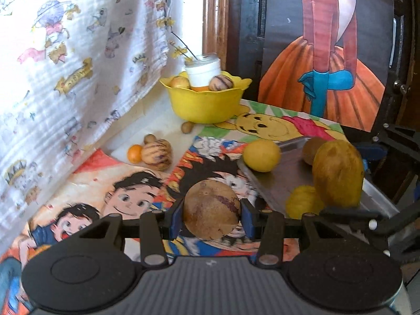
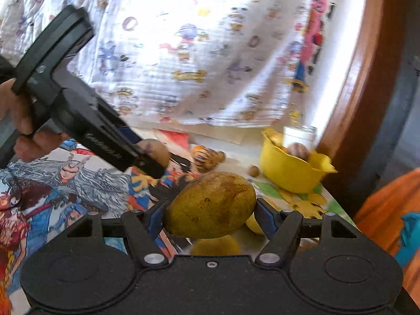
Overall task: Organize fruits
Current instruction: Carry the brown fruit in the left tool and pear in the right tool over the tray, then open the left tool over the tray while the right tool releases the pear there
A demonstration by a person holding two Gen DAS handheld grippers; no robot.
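My left gripper (image 1: 212,216) is shut on a round brown fruit with a purple streak (image 1: 212,207), held above the cartoon-printed cloth. My right gripper (image 2: 210,215) is shut on a large yellow-green mango (image 2: 211,207), which also shows in the left wrist view (image 1: 338,173) over the metal tray (image 1: 275,176). The tray holds a yellow round fruit (image 1: 261,155), a kiwi (image 1: 311,150) and a knobbly yellow fruit (image 1: 304,201). A yellow bowl (image 1: 207,102) at the back holds fruits and a white jar (image 1: 203,69). The left gripper also shows in the right wrist view (image 2: 155,157).
A striped fruit (image 1: 157,154), a small orange (image 1: 134,153) and two small brown fruits (image 1: 187,126) lie loose on the cloth near the bowl. A printed curtain (image 1: 65,65) hangs at the left. A painted picture (image 1: 333,60) stands behind the table.
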